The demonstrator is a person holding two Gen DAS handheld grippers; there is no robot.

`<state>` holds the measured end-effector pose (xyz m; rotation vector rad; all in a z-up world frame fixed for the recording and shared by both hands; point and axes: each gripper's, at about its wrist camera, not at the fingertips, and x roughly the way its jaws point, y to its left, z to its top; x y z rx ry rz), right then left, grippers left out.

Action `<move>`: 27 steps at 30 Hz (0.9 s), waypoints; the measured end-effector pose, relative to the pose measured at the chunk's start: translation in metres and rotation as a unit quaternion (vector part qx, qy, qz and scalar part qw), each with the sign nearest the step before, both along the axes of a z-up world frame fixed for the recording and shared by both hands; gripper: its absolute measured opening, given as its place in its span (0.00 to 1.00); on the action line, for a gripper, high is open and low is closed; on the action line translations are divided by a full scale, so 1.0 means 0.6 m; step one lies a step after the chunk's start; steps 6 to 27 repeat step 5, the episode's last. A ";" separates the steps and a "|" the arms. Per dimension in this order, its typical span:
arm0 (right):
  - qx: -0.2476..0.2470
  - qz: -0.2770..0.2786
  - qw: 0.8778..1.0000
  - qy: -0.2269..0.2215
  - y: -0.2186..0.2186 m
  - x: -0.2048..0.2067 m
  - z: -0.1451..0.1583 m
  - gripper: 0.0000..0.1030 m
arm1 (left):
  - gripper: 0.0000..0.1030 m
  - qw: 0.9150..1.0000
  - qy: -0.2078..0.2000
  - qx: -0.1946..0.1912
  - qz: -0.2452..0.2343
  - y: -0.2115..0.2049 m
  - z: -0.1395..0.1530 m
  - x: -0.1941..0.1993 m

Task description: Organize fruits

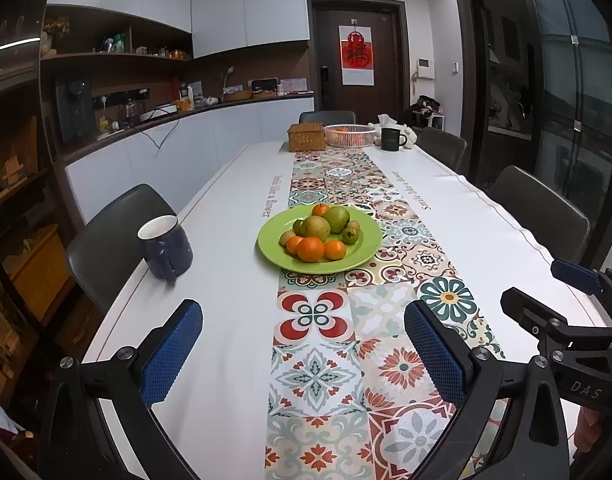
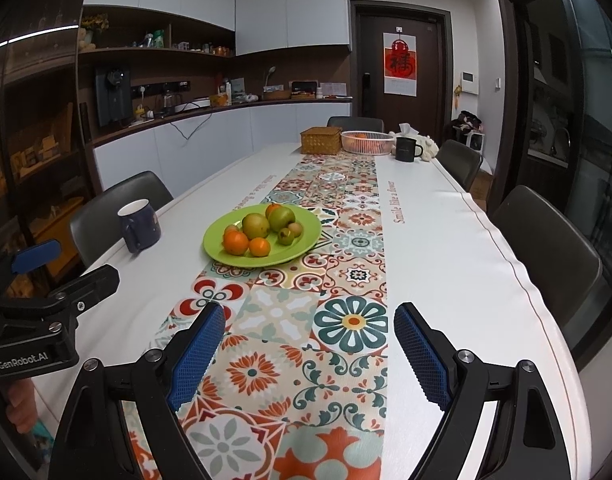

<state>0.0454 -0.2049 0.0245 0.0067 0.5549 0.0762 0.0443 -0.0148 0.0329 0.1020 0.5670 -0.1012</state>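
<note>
Right, we hold the left gripper (image 1: 304, 354) and right gripper (image 2: 310, 354) spread wide over the patterned runner (image 2: 306, 320), short of the green plate (image 1: 358, 258) piled with fruit (image 1: 318, 232).

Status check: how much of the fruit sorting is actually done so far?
Nothing looks sorted yet. All the fruit still sits piled on the green plate. Left gripper and right gripper are both open and empty, short of the plate. The white basket waits at the far end.
</note>
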 end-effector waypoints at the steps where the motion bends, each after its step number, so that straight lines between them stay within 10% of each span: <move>1: 0.000 0.000 1.000 0.000 0.000 0.000 0.000 0.84 | 1.00 1.000 0.001 -0.001 0.000 0.000 -0.001 0.001; 27: 0.000 0.000 1.000 0.002 0.000 0.002 -0.001 0.84 | 1.00 1.000 0.002 0.000 0.000 0.000 -0.002 0.002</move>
